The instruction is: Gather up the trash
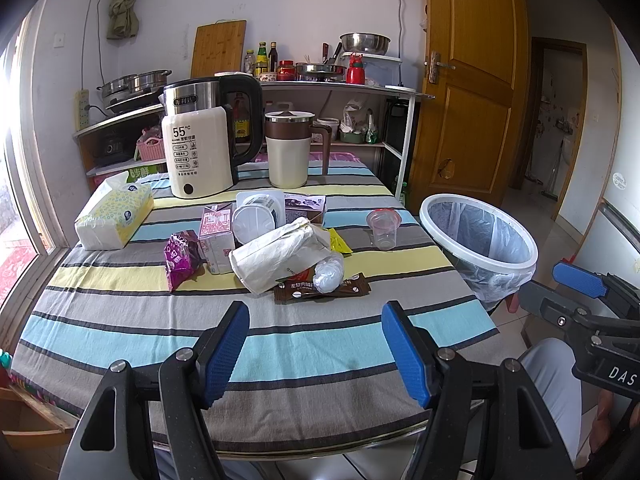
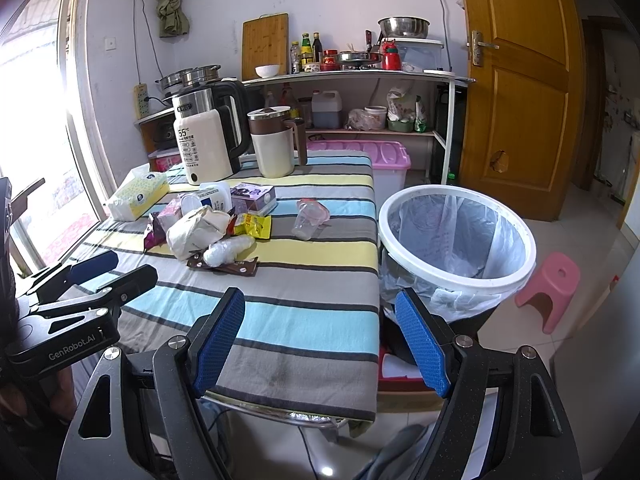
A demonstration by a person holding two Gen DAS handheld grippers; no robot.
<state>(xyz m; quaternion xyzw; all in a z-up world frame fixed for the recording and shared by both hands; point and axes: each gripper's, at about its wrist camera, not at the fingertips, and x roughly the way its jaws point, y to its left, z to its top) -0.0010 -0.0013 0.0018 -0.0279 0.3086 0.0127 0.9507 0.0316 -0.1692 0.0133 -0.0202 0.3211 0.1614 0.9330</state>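
Both blue-padded tongs, left gripper [image 1: 314, 350] and right gripper [image 2: 320, 342], gape wide and empty below one clear plastic cup [image 1: 383, 229], one white-rimmed bin [image 2: 456, 236] at right.

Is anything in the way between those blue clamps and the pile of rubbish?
Nothing visible: only bare striped tablecloth lies between each open hand-held gripper, left and right, and the trash pile.

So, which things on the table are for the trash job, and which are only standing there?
For the job: paper bag, plastic cup, brown wrapper, purple packet, yellow packet, bin.

Just there: kettle, mug, tissue pack.
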